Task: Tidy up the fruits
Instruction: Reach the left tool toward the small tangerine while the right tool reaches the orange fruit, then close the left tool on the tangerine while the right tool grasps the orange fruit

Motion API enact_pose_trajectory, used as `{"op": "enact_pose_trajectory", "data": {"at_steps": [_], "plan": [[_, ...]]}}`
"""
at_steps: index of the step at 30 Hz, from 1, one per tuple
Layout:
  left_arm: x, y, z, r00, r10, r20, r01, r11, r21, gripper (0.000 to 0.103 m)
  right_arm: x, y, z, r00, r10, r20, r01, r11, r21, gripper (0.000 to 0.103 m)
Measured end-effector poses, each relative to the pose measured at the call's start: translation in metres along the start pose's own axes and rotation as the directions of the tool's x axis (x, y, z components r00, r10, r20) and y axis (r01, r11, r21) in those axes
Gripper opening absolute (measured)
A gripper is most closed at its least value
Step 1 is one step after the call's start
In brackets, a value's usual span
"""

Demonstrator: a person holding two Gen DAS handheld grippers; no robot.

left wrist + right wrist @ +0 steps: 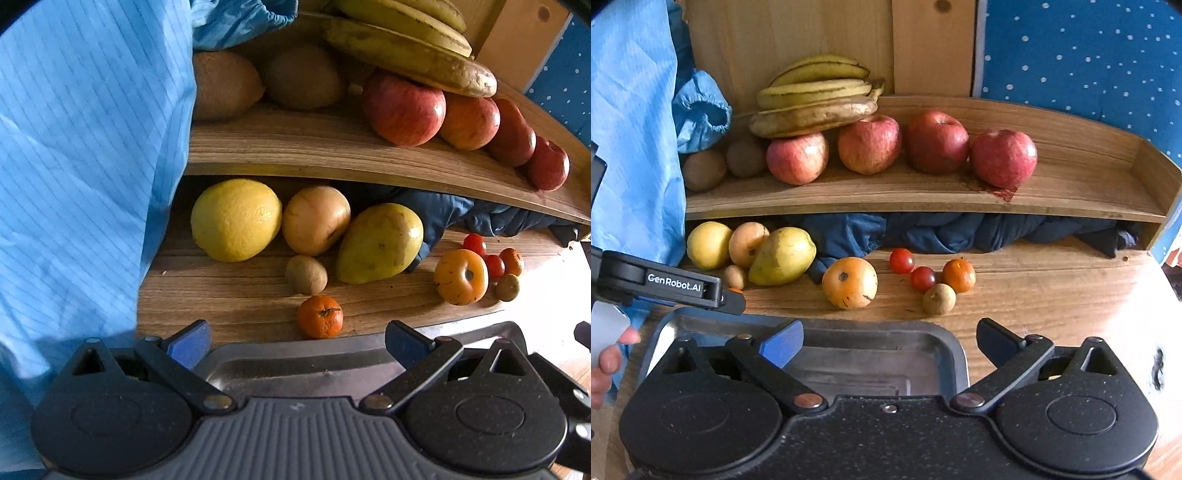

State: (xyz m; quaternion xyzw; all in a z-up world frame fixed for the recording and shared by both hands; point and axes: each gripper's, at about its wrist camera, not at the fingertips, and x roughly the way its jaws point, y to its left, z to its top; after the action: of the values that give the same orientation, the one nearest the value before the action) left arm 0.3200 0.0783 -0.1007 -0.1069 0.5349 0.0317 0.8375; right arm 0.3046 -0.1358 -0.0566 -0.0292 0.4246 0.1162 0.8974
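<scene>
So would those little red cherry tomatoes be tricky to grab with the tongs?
Probably. The cherry tomatoes look round and glossy, so they may roll or slip from the right tongs. They are small beside the open jaws. Their skin looks thin, so a hard squeeze could burst them.

Both hand-held grippers, left (297, 339) and right (890, 341), jaws spread, empty.

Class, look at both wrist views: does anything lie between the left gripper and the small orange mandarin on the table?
Nothing visible does. The left gripper, open, sits over the metal tray; the mandarin lies just past the tray's far rim on bare wood. The small kiwi lies behind the mandarin, not in the path.
</scene>
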Motion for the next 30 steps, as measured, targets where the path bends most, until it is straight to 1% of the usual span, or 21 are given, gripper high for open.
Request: {"op": "enact_pose_trajectory", "data": {"at_steps": [8, 10, 14, 15, 16, 21, 25, 30], "plan": [[0.005, 0.001, 0.007, 1.000, -0.002, -0.010, 0.002, 1.000, -0.001, 0.100, 0.023, 0.004, 0.013, 0.999, 0.032, -0.009, -0.033, 0.999, -0.024, 0.095], [0.005, -0.001, 0.007, 1.000, 0.000, -0.011, 0.000, 1.000, 0.000, 0.098, 0.029, 0.006, 0.018, 0.999, 0.038, -0.010, -0.038, 0.999, -0.033, 0.091], [0.006, 0.000, 0.009, 1.000, -0.002, -0.017, 0.002, 1.000, -0.003, 0.092, 0.041, 0.007, 0.024, 0.998, 0.054, -0.016, -0.055, 0.997, -0.050, 0.083], [0.005, 0.002, 0.009, 1.000, -0.003, -0.019, 0.003, 1.000, -0.005, 0.089, 0.044, 0.008, 0.026, 0.998, 0.054, -0.016, -0.055, 0.997, -0.055, 0.078], [0.004, 0.003, 0.008, 1.000, -0.007, -0.019, 0.006, 1.000, -0.008, 0.088, 0.046, 0.009, 0.027, 0.998, 0.057, -0.019, -0.058, 0.997, -0.060, 0.076], [0.005, 0.004, 0.007, 0.999, -0.026, -0.023, 0.025, 0.999, -0.022, 0.079, 0.057, 0.013, 0.030, 0.997, 0.071, -0.035, -0.073, 0.994, -0.085, 0.070], [0.006, 0.002, 0.006, 0.999, -0.035, -0.027, 0.035, 0.999, -0.022, 0.076, 0.065, 0.016, 0.030, 0.996, 0.074, -0.052, -0.079, 0.992, -0.095, 0.064], [0.008, -0.001, 0.006, 0.999, -0.042, -0.032, 0.042, 0.999, -0.011, 0.066, 0.073, 0.017, 0.030, 0.994, 0.078, -0.071, -0.085, 0.991, -0.102, 0.060]]}}
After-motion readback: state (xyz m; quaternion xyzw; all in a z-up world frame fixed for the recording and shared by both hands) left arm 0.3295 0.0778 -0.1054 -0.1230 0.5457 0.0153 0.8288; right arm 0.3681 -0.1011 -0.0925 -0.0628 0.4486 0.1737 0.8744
